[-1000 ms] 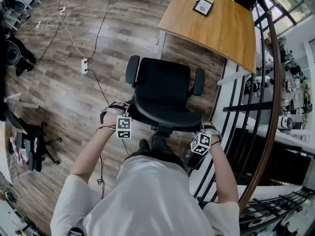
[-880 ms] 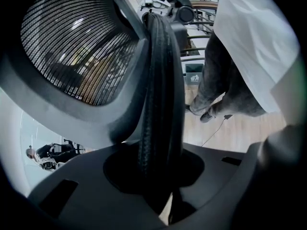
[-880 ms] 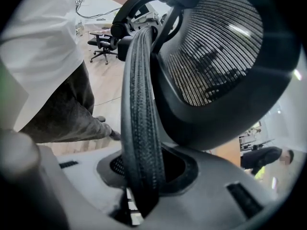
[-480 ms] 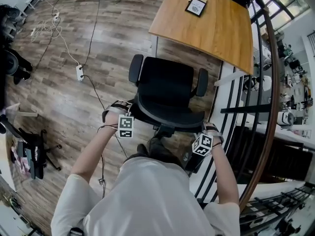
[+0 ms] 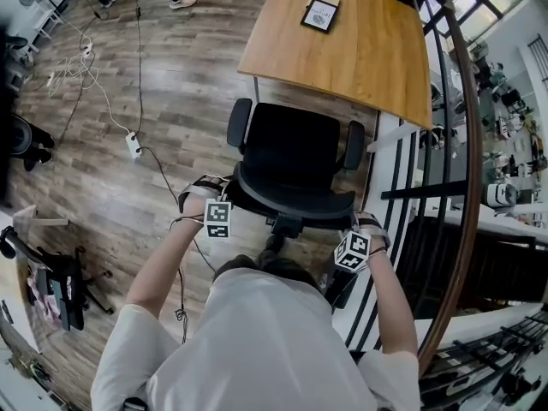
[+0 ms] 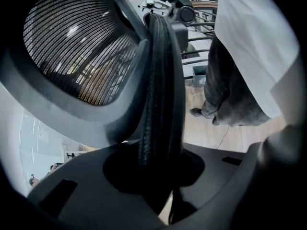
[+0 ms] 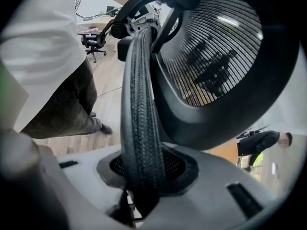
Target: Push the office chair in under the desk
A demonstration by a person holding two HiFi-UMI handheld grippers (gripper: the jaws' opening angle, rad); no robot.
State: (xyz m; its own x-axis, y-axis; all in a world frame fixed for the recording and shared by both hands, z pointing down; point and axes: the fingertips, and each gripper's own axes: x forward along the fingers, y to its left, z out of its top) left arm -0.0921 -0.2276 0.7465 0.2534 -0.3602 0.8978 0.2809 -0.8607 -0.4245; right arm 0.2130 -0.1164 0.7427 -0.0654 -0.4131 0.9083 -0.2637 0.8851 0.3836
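Observation:
The black office chair (image 5: 291,157) stands just in front of the wooden desk (image 5: 360,54), its seat front close to the desk's near edge. My left gripper (image 5: 219,202) is at the left end of the backrest's top edge and my right gripper (image 5: 354,228) at the right end. In the left gripper view the padded backrest rim (image 6: 160,95) runs down between the jaws of the left gripper (image 6: 158,176), which are shut on it. In the right gripper view the backrest rim (image 7: 139,128) sits likewise in the right gripper (image 7: 144,176). Mesh backrest (image 7: 216,56) fills both gripper views.
A black metal railing (image 5: 445,187) runs close along the chair's right. A power strip (image 5: 134,145) with cables lies on the wood floor to the left. A small framed item (image 5: 319,14) lies on the desk. Black gear (image 5: 56,285) sits at far left.
The chair, both grippers and the person have moved forward toward the desk. The desk's near edge now lies closer to the chair's seat. Both grips stay unchanged.

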